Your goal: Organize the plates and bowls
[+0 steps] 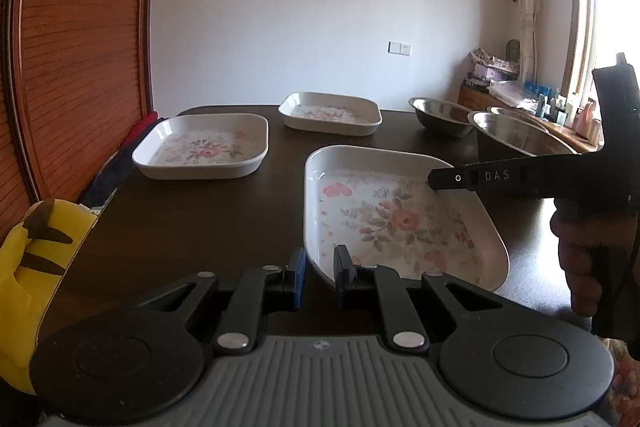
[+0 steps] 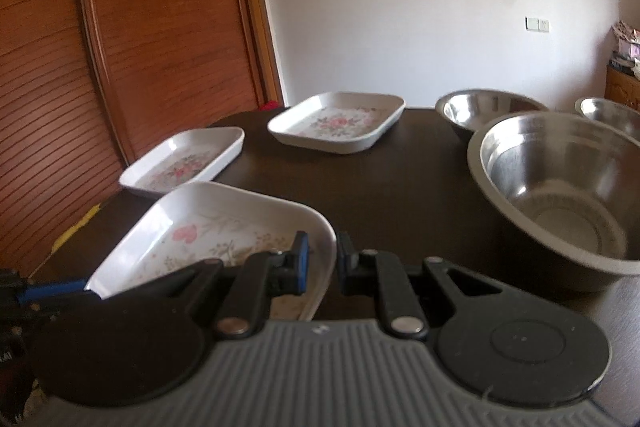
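A: Both tongs were on the near floral plate (image 1: 400,223). Left gripper (image 1: 320,267) pinched its near-left rim, one pad outside the wall, one inside. Right gripper (image 2: 322,259) straddled the opposite rim corner, jaws narrow; looked closed on the wall, though that view was blurred.

B: Plate flat on the table (image 1: 192,227)?

A: No. It sat tilted, seemingly lifted off the dark top, carried between the two tongs.

B: Where would it go?

A: My guess was onto another floral plate. Left plate (image 1: 202,147) lay ahead and to the left, nearer the left hand. Far plate (image 1: 330,113) sat further back, centre. Both flat, well apart from each other.

B: Axis?

A: Held plate's long side ran roughly away from the left gripper, skewed against the left plate's, so it'd need a twist before nesting.

B: Bowls?

A: Three steel ones on the right, nearest the right hand: large bowl (image 2: 560,187) closest, two smaller behind. Untouched.
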### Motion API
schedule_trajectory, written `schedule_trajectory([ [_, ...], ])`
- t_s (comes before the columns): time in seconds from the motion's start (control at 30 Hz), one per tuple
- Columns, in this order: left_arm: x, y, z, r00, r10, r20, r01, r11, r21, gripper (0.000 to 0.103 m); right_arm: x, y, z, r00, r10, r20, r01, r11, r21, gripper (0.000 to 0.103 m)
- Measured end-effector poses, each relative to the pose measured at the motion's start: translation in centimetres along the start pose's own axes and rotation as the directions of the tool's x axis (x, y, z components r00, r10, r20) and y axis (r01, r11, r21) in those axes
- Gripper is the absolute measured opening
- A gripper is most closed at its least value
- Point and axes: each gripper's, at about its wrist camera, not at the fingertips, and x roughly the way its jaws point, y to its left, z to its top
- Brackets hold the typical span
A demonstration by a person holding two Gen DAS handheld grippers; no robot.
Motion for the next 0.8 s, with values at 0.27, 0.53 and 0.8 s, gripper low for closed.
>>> schedule_trajectory([
  [0.27,0.4,0.2,-0.1,1.000,0.006,-0.012,-0.007,1.000,-0.013,0.031,0.4,0.4,-0.2,1.000,-0.005,-0.015,0.005,1.000,-0.012,0.017],
  [0.53,0.4,0.4,0.4,1.000,0.001,-0.011,-0.001,1.000,-0.017,0.031,0.7,0.6,-0.2,1.000,-0.010,-0.029,0.010,1.000,-0.012,0.018],
  [0.8,-0.6,0.9,0.4,1.000,0.021,0.009,-0.021,0.999,-0.025,0.032,-0.9,0.4,0.4,0.998,-0.051,0.030,0.052,0.998,-0.044,0.024],
])
